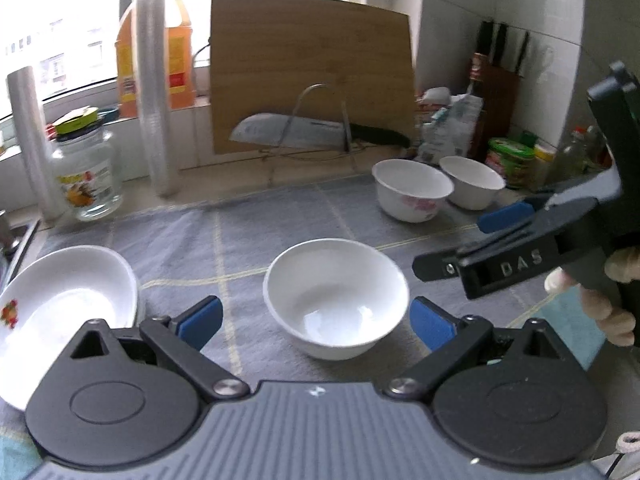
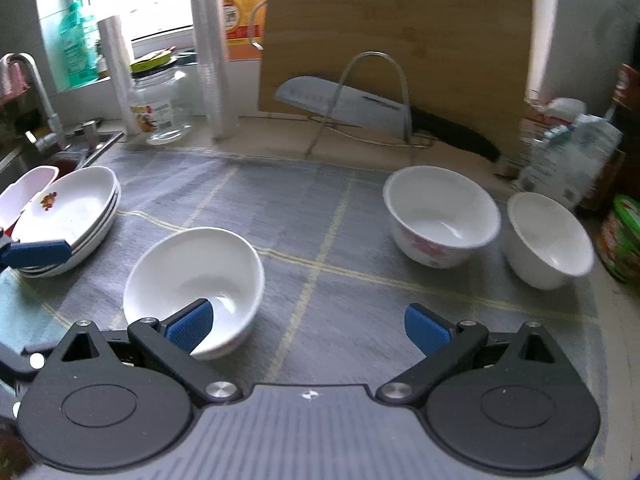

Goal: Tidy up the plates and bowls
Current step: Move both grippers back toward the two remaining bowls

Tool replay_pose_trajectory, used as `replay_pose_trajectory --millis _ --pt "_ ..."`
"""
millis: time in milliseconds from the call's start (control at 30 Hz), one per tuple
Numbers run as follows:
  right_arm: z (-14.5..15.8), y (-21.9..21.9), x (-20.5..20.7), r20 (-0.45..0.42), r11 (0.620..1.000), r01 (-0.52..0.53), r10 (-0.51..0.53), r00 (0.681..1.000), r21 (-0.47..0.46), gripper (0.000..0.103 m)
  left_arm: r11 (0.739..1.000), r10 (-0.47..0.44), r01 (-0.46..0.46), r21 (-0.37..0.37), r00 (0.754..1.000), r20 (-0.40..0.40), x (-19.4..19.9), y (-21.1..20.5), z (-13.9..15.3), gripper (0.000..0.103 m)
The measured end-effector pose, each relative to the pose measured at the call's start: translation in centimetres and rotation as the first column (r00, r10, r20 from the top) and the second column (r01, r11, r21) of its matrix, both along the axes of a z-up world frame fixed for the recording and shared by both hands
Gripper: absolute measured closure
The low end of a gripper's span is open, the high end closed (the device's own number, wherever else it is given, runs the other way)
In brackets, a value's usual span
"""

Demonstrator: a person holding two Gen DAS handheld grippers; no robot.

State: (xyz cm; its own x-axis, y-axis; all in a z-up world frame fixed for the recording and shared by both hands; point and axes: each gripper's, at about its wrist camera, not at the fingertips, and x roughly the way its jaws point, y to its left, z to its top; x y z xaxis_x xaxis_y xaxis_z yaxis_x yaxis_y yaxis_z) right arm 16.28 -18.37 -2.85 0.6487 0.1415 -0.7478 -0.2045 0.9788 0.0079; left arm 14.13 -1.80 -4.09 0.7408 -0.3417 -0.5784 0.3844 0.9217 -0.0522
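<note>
On the grey cloth (image 1: pixel 280 220), both grippers (left (image 1: pixel 316 322), right (image 2: pixel 308 326)) gape empty near white bowl (image 1: pixel 336 300).

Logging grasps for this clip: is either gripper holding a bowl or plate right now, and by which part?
Nothing is held. The left gripper stands open before the plain white bowl without touching it; the right gripper is open over the cloth.

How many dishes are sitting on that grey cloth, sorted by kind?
Bowls: 3, a plain bowl near the middle, a flowered bowl and a second plain bowl on the right.
Plates: 3, one stack of plates on the left, counted by its rims.
Total: 6 dishes.
</note>
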Motion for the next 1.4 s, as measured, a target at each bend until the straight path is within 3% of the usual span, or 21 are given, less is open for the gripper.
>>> replay_pose_trajectory --millis 433,833,1400 --pt "-0.8 -5.7 -0.4 0.058 1.0 0.016 -0.017 0.998 0.011 0.0 0.996 -0.081 0.081 0.032 0.997 0.0 3.0 -5.1 1.6 0.004" --pt "-1.9 -10.6 2.2 0.053 0.999 -0.004 0.002 0.999 0.046 0.0 0.998 -0.055 0.056 0.037 0.998 -0.033 6.3 -9.5 1.5 0.004" --pt "-4.8 -11.7 7.0 0.082 0.989 -0.143 0.14 0.987 0.03 0.0 0.998 -0.033 0.038 0.046 0.993 -0.109 14.6 -16.0 1.0 0.004"
